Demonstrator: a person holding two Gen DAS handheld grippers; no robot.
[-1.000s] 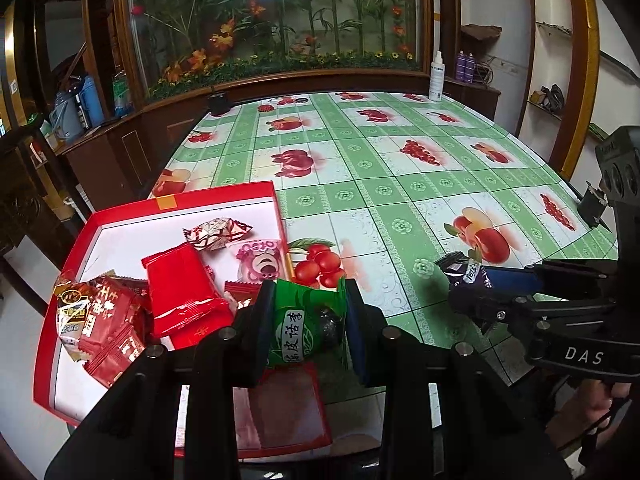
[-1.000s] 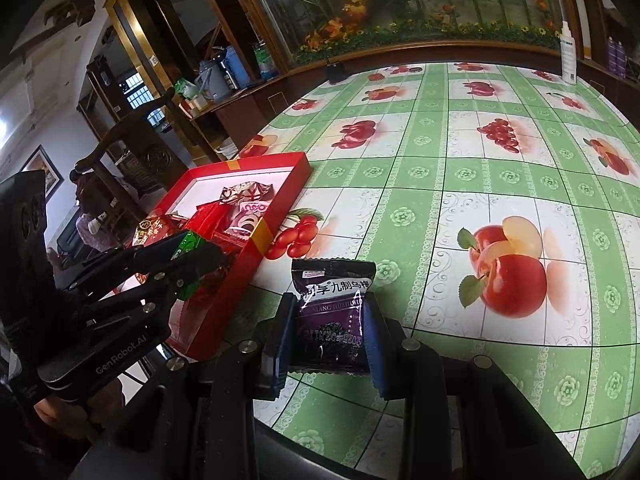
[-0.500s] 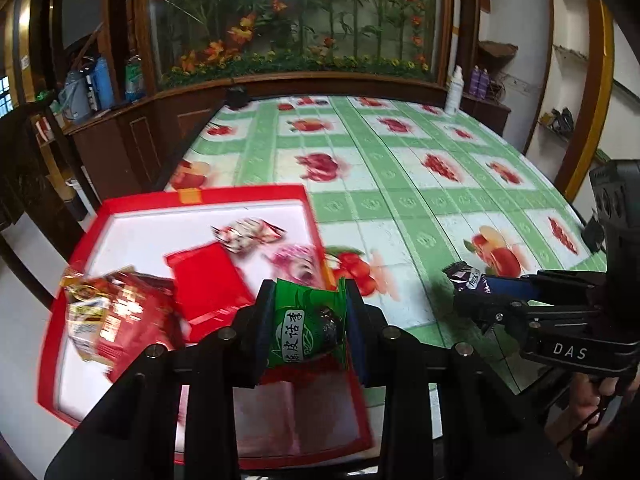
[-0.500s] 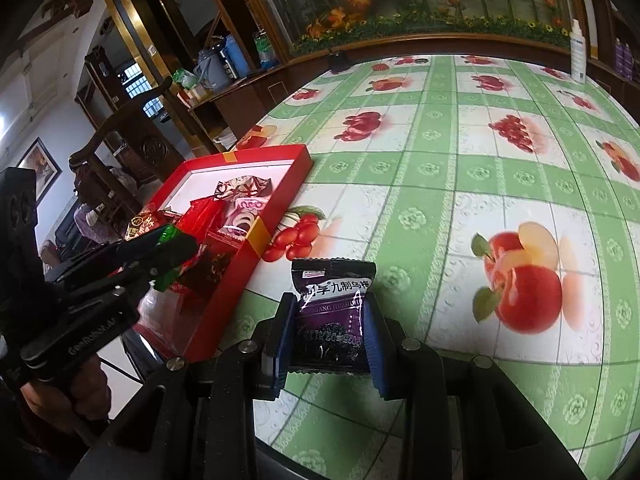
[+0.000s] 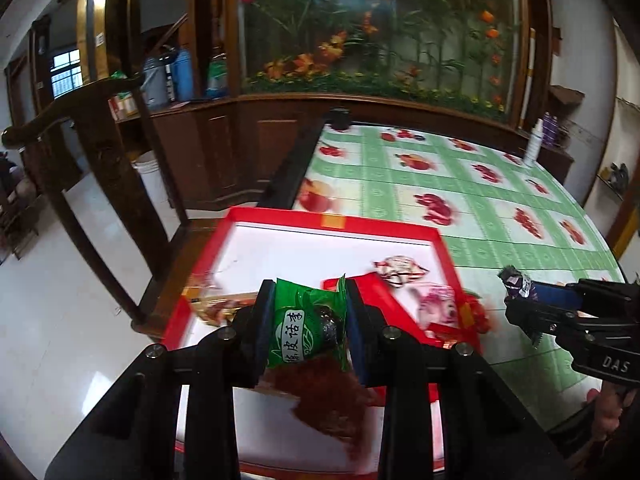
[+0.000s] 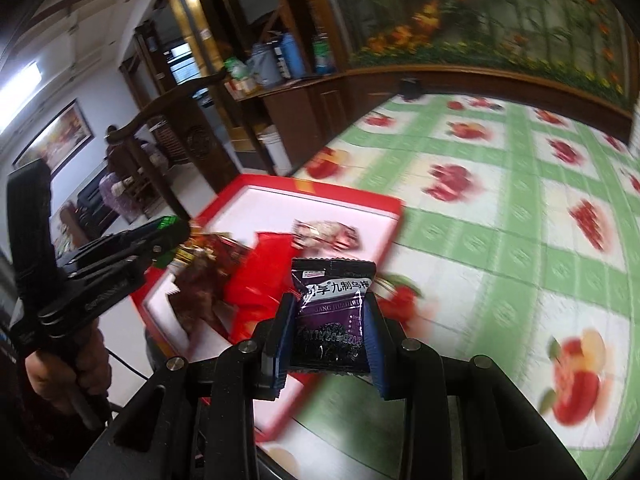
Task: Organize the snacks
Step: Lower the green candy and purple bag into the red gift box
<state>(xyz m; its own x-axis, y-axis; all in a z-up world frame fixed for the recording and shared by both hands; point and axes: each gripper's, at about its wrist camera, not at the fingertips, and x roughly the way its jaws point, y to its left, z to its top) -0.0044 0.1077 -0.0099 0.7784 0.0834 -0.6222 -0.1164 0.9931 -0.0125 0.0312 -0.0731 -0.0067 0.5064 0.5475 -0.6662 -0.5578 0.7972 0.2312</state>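
My left gripper [image 5: 307, 326] is shut on a green snack packet [image 5: 306, 330] and holds it above the red tray [image 5: 332, 216], which has a white floor. The tray holds several red and brown snack packets [image 5: 332, 404] and a silver wrapped sweet [image 5: 400, 270]. My right gripper [image 6: 330, 320] is shut on a dark purple snack packet [image 6: 330, 314] above the tray's right edge [image 6: 394, 224]. The right gripper also shows in the left wrist view [image 5: 520, 292], at the right. The left gripper shows in the right wrist view [image 6: 168, 232], over the tray's left side.
The tray sits at the near left of a table with a green and white fruit-print cloth [image 5: 460, 184]. A dark wooden chair [image 5: 100, 148] stands left of the table. A wooden cabinet with a flower panel [image 5: 380, 40] runs behind. A white spray bottle [image 5: 534, 142] stands at the far right.
Both grippers have swung left toward the tray with their packets still held. The left gripper now hangs over the tray, and the right gripper has come over its right edge.
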